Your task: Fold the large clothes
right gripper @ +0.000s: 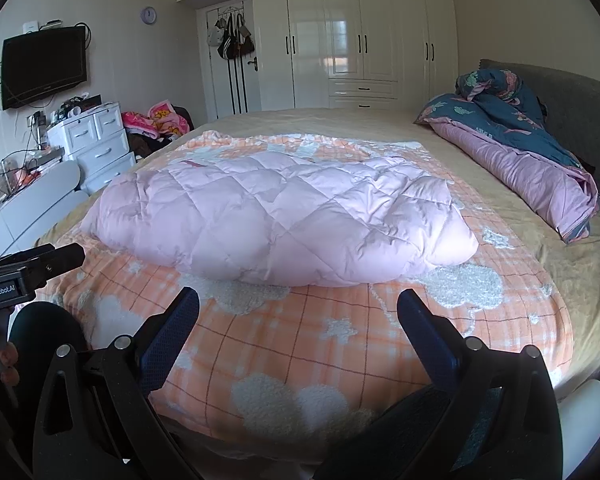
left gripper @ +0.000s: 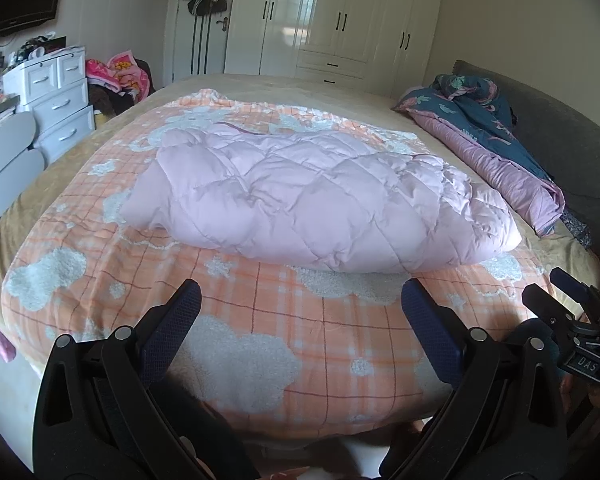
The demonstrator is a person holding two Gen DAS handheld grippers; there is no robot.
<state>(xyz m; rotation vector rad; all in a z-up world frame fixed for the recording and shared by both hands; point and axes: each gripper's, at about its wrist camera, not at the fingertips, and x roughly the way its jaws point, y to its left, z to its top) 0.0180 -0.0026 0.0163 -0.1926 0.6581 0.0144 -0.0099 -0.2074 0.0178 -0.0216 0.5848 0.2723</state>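
Both claws hang wide apart and empty over the near edge of the bed: the left claw (left gripper: 300, 300) and the right claw (right gripper: 298, 304), side by side. Straight ahead of both lies the pink quilted coat (left gripper: 308, 196), puffed and already doubled over, its long axis running left to right across their line of reach. Neither claw touches it; the two look about equally near. It rests on an orange checked blanket (left gripper: 260, 320) spread over the bed. Beyond stand white wardrobes (right gripper: 360, 28), with a rolled blue quilt (right gripper: 512, 136) toward the headboard.
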